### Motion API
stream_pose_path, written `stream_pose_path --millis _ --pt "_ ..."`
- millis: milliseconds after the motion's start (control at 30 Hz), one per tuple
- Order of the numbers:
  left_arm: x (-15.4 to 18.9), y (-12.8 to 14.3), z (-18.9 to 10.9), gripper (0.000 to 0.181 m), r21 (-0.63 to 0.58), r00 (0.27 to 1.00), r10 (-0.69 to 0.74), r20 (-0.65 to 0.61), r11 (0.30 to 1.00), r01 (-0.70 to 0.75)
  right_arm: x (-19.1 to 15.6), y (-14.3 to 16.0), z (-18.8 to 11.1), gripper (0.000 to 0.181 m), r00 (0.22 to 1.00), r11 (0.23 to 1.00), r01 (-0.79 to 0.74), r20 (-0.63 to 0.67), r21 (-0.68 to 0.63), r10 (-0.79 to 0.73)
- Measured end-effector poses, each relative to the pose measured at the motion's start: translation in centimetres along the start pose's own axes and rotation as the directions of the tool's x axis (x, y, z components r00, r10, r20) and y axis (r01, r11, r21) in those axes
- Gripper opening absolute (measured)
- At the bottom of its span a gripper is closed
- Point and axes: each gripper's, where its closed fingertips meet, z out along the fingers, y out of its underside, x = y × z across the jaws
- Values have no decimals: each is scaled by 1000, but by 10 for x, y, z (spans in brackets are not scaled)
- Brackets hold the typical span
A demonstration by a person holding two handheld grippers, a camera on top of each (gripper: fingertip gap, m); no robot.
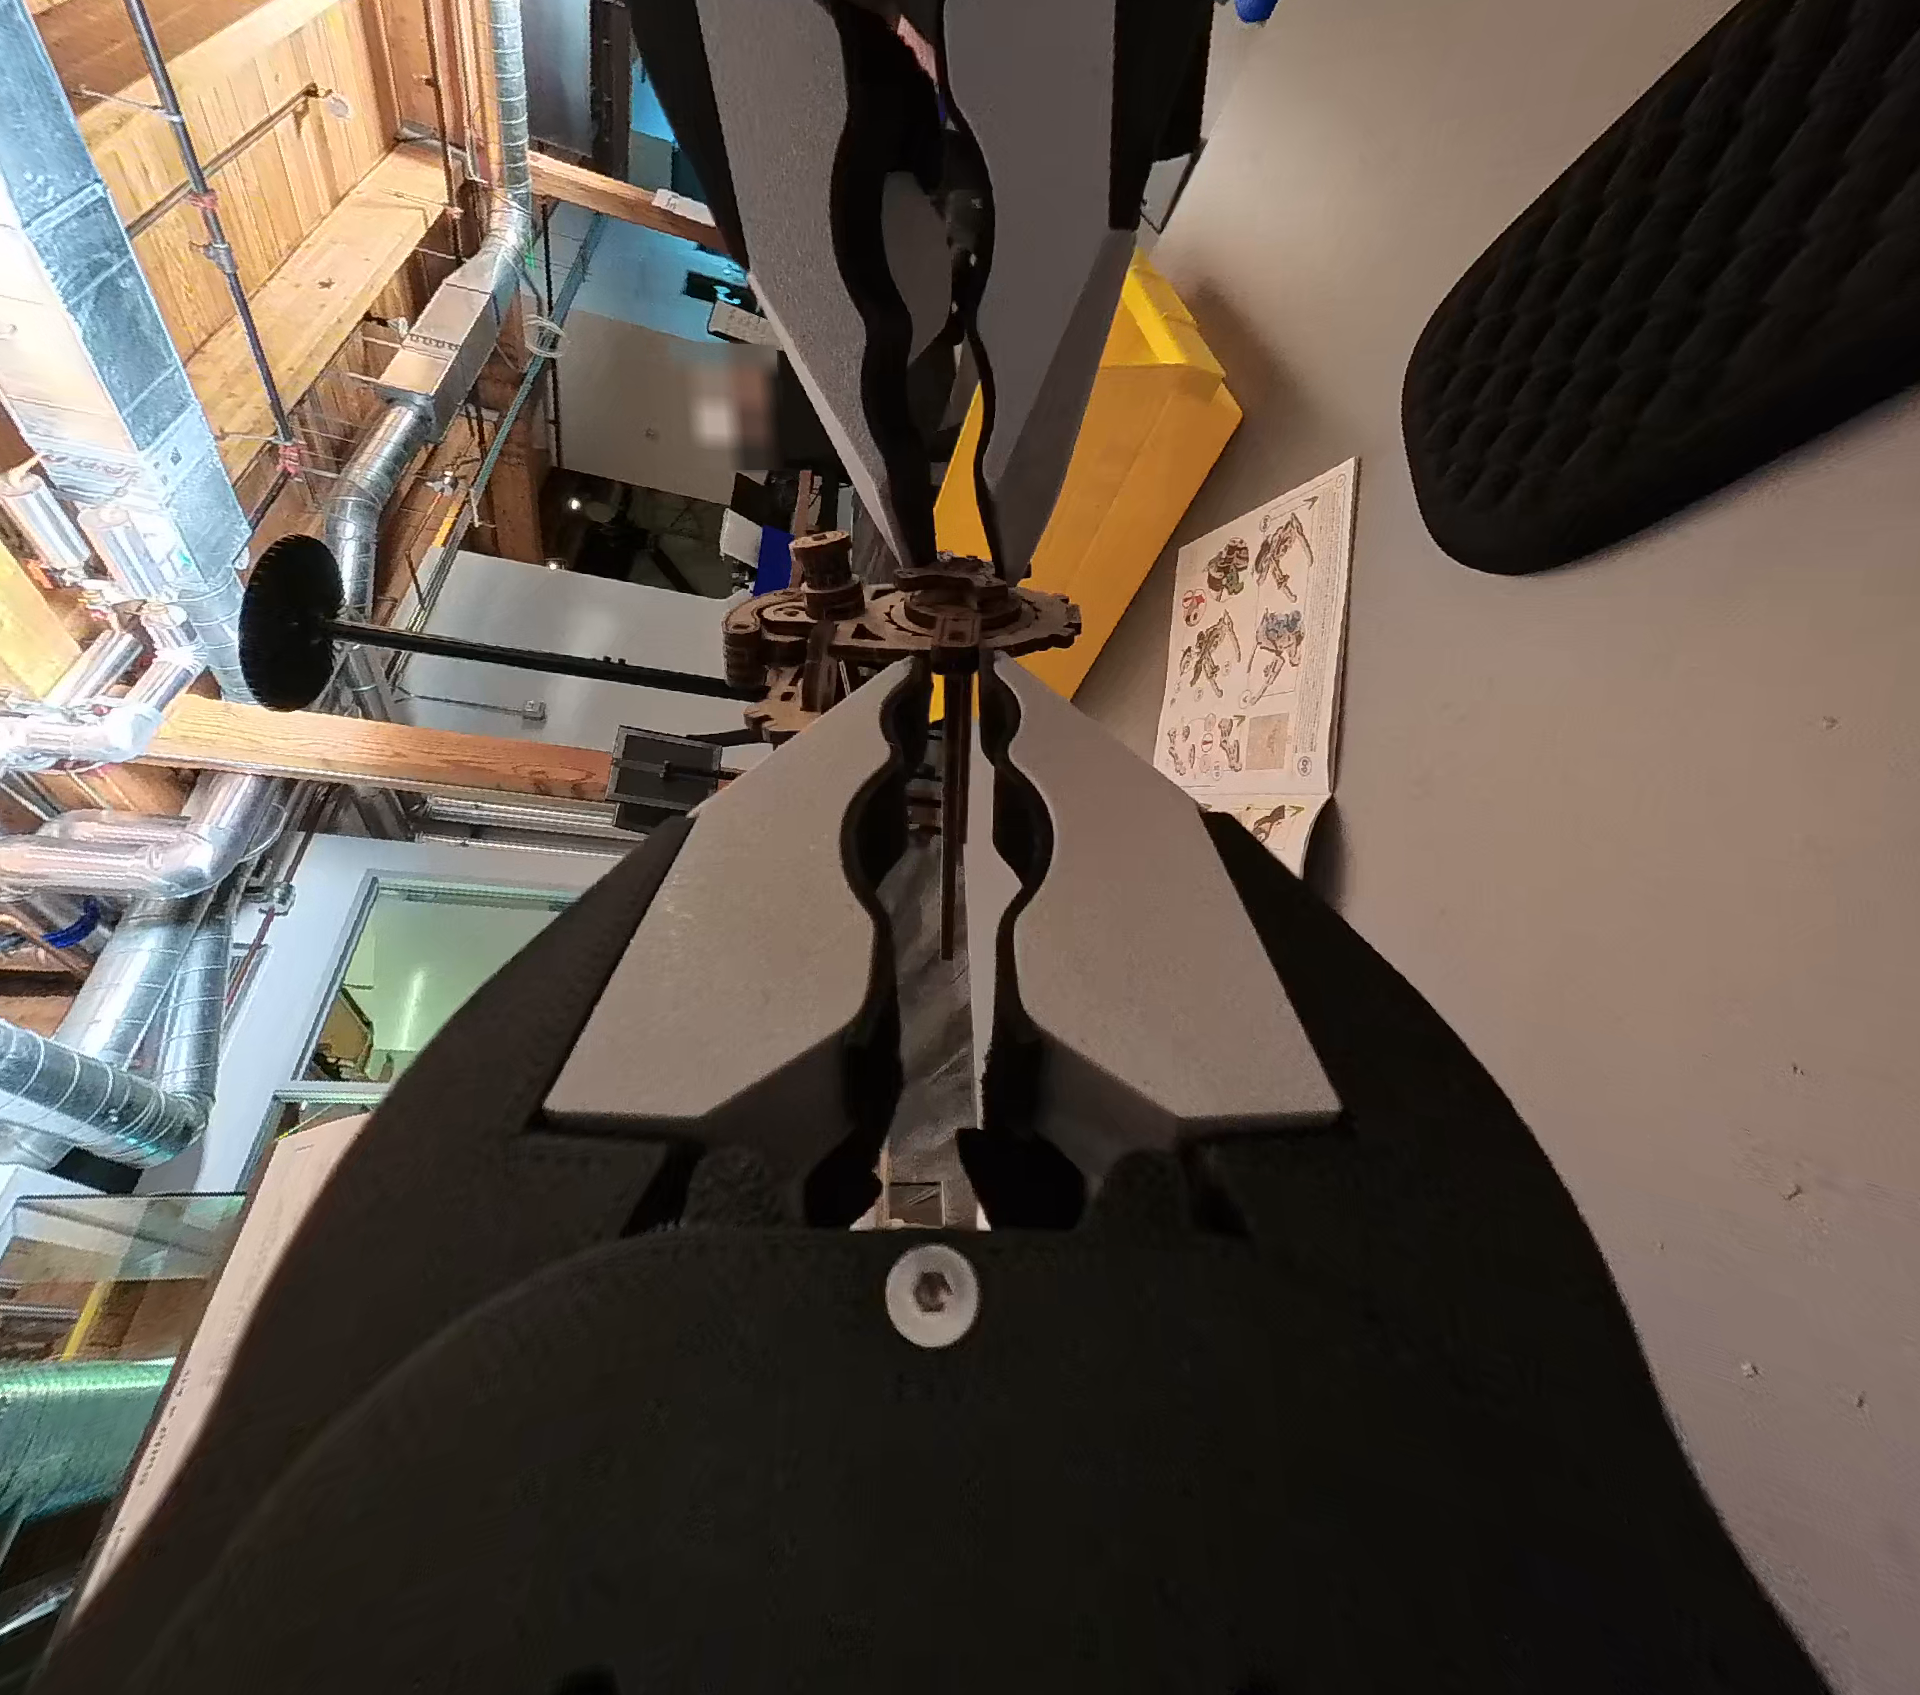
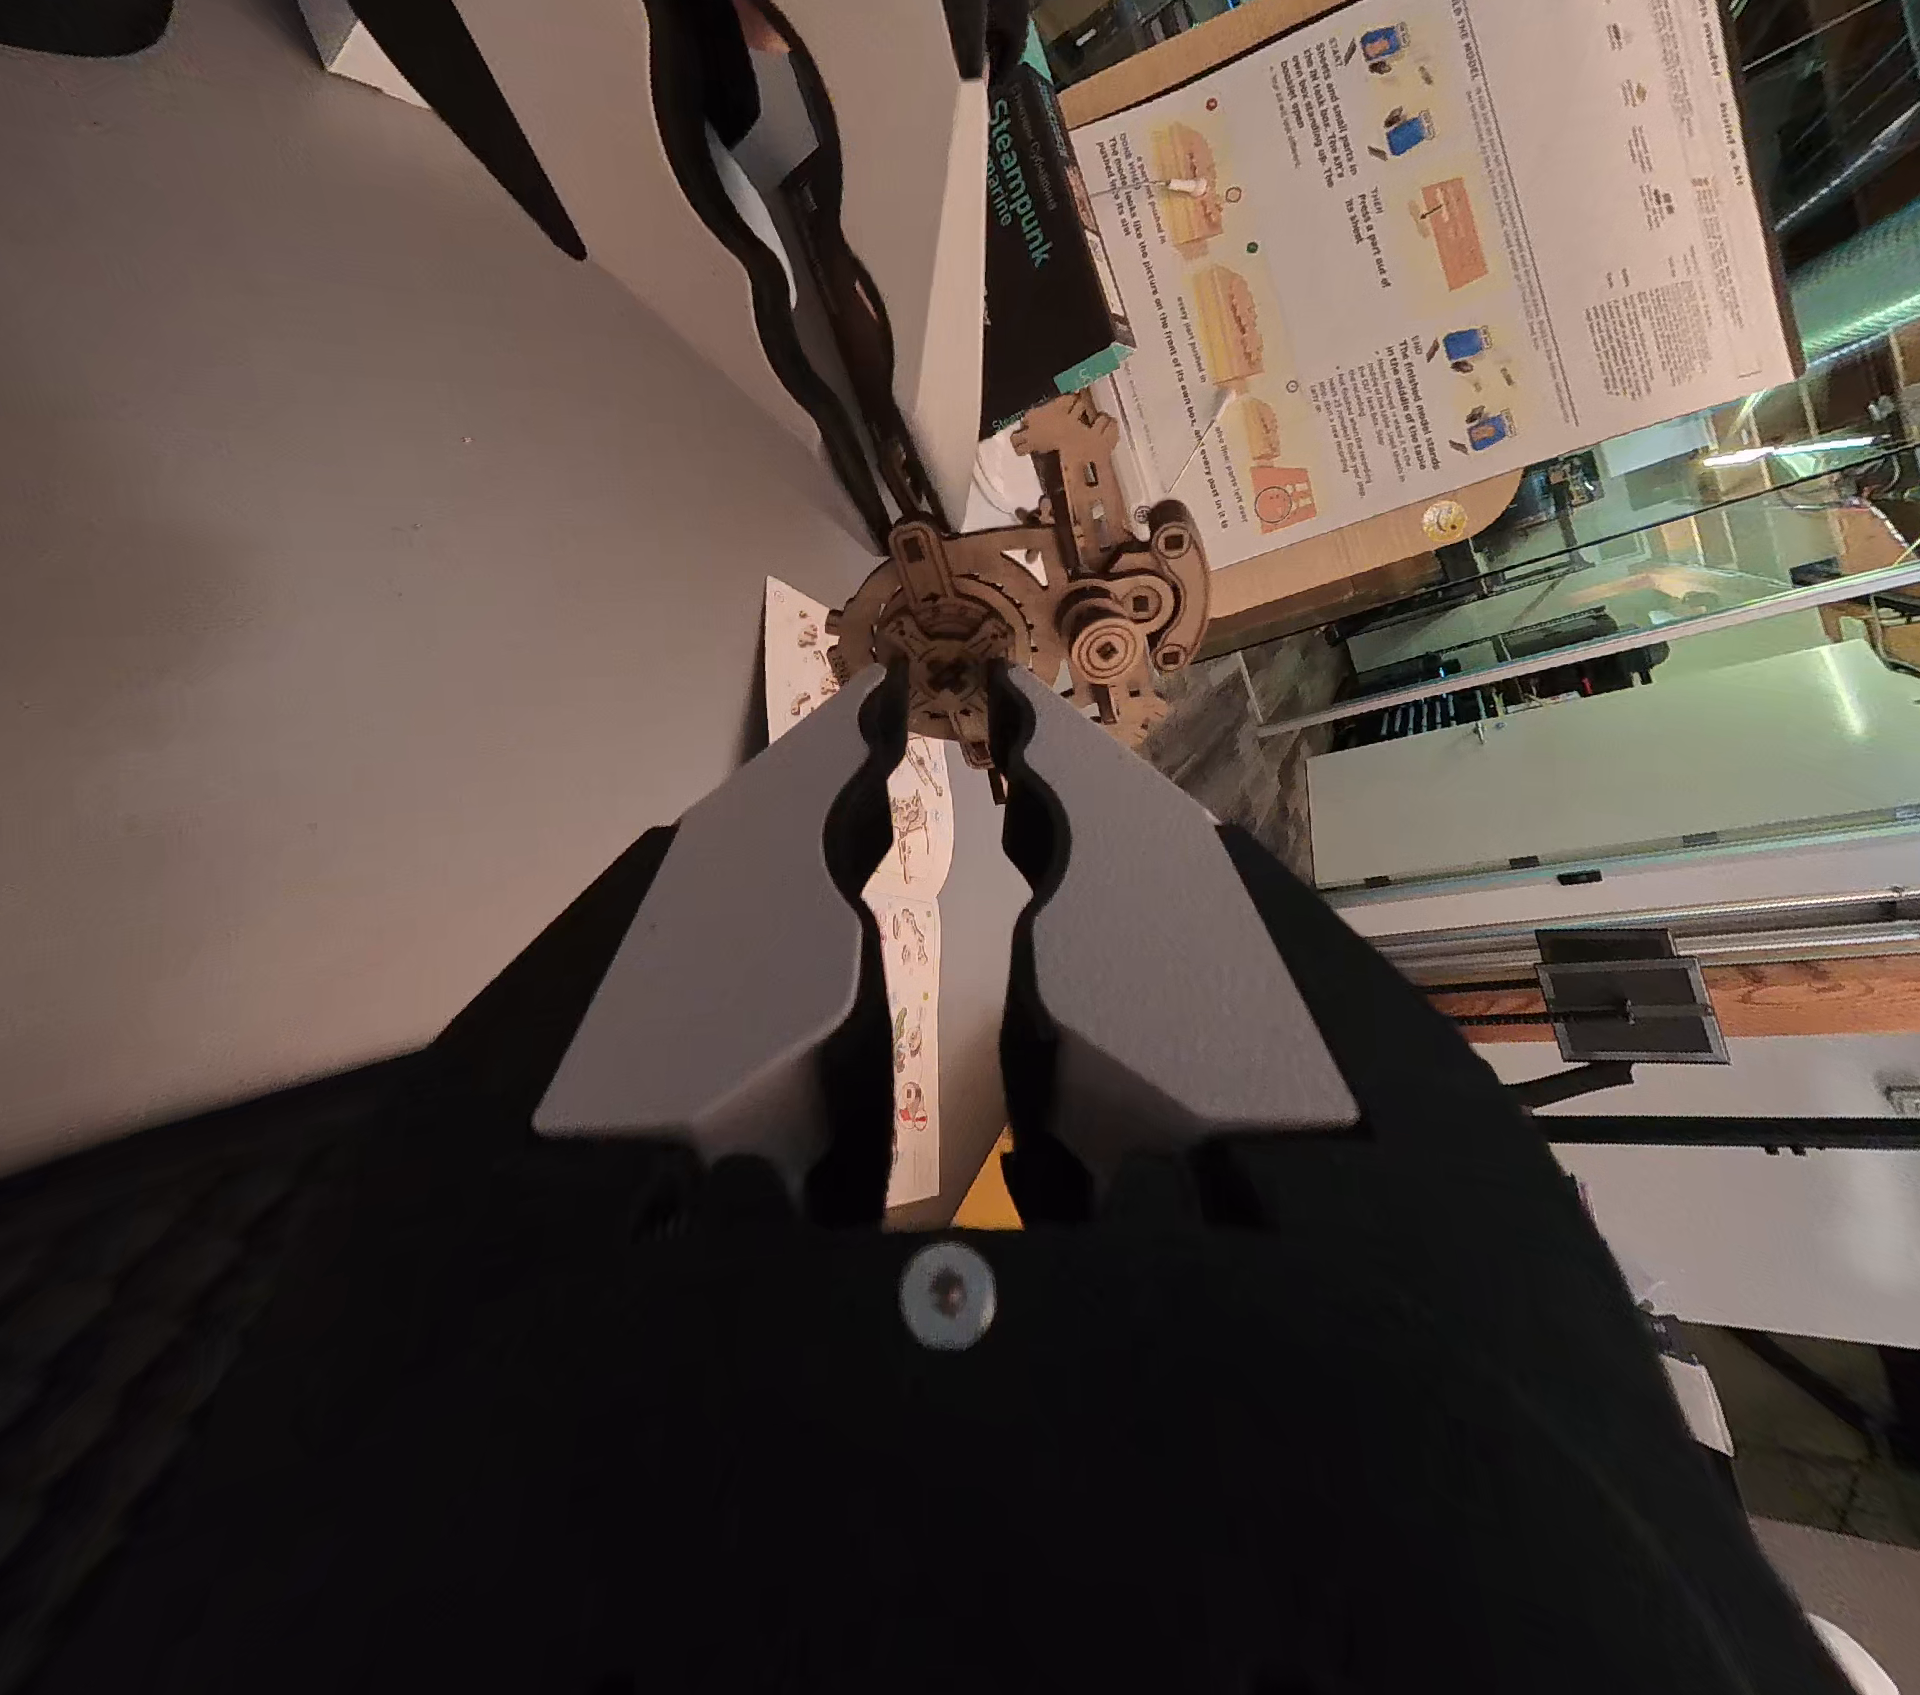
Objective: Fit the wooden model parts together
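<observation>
Wooden model, dark laser-cut plywood of layered gears and discs, hangs above the grey table, pinched from opposite sides by the left gripper and right gripper; a thin stick projects from its hub.

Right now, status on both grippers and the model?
Left gripper shut on model from one side, right gripper shut on it opposite. Model held in air over table. Nothing in the way.

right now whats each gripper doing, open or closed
Left gripper: closed on the wooden model.
Right gripper: closed on the same wooden model, from the opposite side.
</observation>
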Motion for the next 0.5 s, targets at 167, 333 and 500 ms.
stream_pose_path --millis 167,333,500 --pt "-3 -1 -1 8 4 1000 9 22 1000 -9 2 -1 0 14 1000 1000 2 -4 -13 -2" --pt "-1 -5 -2 7 19 1000 -29 -5 999 29 0 -2 0 13 1000 1000 6 2 -19 -6" --pt "4 3 2 6 -21 1000 -3 -14 1000 3 -1 0 2 13 1000 999 23 -10 -35 -24"
